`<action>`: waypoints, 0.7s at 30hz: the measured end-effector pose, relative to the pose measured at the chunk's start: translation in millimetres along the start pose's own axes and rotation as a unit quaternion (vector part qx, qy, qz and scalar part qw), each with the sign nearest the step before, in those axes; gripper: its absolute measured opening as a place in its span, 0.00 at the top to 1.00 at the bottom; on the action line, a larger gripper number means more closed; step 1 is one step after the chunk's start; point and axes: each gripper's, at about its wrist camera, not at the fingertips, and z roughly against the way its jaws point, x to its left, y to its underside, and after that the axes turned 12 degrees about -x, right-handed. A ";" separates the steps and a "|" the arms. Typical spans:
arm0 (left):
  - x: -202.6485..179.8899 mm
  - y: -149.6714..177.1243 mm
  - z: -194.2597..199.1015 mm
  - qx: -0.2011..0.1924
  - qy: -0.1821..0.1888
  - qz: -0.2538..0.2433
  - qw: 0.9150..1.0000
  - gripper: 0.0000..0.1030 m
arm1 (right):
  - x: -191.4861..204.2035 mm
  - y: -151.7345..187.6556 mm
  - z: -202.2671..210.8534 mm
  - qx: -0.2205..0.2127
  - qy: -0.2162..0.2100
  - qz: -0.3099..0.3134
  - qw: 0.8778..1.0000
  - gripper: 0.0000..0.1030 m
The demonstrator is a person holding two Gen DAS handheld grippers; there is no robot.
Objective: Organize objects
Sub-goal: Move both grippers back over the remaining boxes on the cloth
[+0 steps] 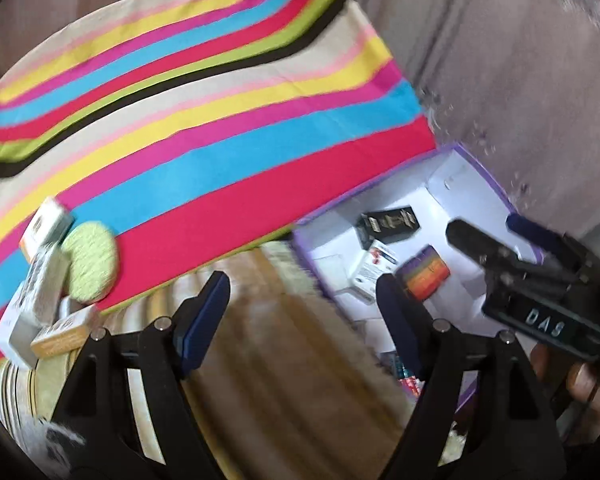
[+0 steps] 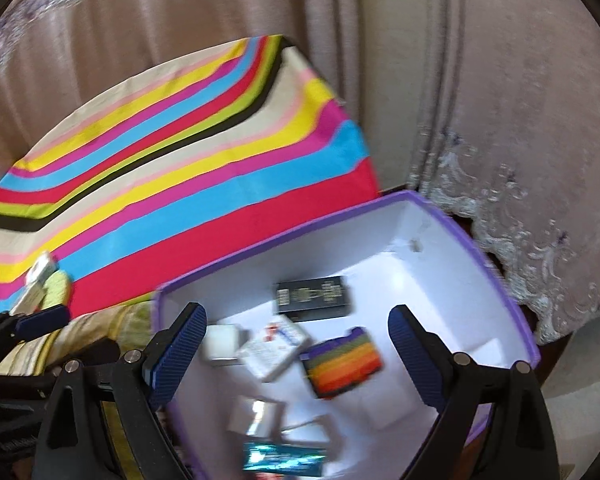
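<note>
Purple box (image 2: 496, 276) of small packets — both tools spread, empty

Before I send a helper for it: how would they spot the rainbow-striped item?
Look inside the purple-rimmed white box beside the striped cloth. Near its middle lies the rainbow-striped item, right of a white carton; nothing else there has purple-to-red bands.

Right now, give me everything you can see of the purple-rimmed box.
The purple-rimmed box is open-topped, no lid in view, with a purple outside and rim and plain white inner walls and floor; it looks like stiff card. It sits upright beside the striped cloth, near the curtain. Inside lie a black box, a white carton, a rainbow-striped pack, a teal pack and other small white boxes, blurred. The right tongs hang open above the inside, holding nothing.
</note>
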 end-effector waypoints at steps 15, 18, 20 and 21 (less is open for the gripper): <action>159.3 33.5 93.5 -0.101 -0.129 0.153 0.975 0.24 | 110.4 -3.1 -6.7 0.015 -0.109 0.069 0.992 0.09; 190.0 44.7 96.9 -0.083 -0.149 0.174 0.970 0.24 | 133.8 -6.6 -8.2 0.017 -0.131 0.079 0.988 0.09; 205.8 51.2 92.1 -0.066 -0.145 0.192 0.968 0.24 | 146.2 -8.5 -9.9 0.020 -0.142 0.083 0.986 0.09; 208.4 53.8 90.7 -0.060 -0.139 0.195 0.969 0.24 | 155.6 -9.3 -11.0 0.022 -0.151 0.087 0.985 0.09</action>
